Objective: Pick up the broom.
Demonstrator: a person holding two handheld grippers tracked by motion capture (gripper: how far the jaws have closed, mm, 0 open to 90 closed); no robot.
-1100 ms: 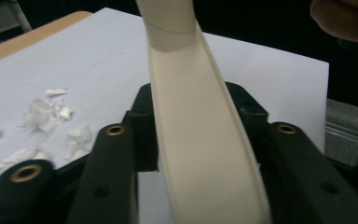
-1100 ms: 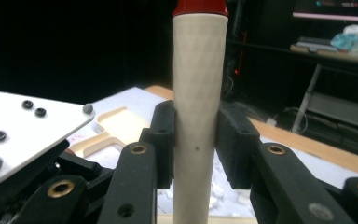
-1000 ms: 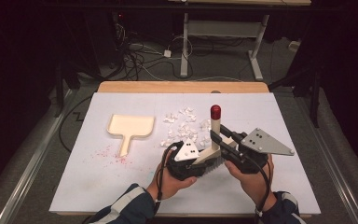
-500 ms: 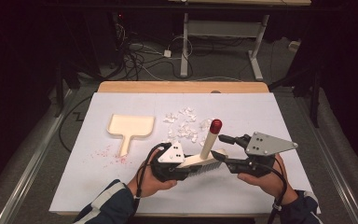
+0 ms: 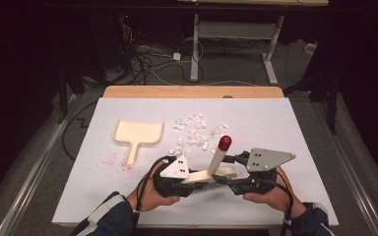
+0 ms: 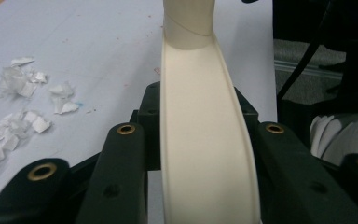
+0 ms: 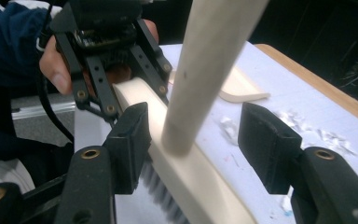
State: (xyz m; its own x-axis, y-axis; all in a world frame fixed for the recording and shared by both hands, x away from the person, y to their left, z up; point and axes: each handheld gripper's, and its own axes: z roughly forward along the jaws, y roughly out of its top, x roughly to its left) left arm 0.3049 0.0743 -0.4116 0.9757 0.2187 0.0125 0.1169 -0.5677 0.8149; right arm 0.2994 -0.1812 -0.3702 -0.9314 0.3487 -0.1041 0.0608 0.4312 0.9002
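Right gripper (image 5: 225, 175) has just been opening; brush (image 5: 211, 174) seemingly free.

a cream brush (image 5: 211, 174) with a red-tipped handle, a cream dustpan (image 5: 137, 135), white paper scraps (image 5: 194, 135).

Both grippers black, two-jaw, linkage-style. Left gripper (image 5: 189, 178): grey three-cornered plate (image 5: 176, 167) on top with small dark holes; black cable (image 5: 147, 179) loops from its body back past the hand. Right gripper (image 5: 226, 182): bigger grey plate (image 5: 267, 159), same hole pattern, black cable (image 5: 286, 196) trailing along the wrist. Jaws are flat black bars with brass-coloured rivets (image 6: 126, 129) at the pivots; right gripper's fingers (image 7: 131, 144) end in blocky rectangular black pads. Sleeves (image 5: 109, 216): dark navy jacket, light grey panels near the cuffs, on both arms.
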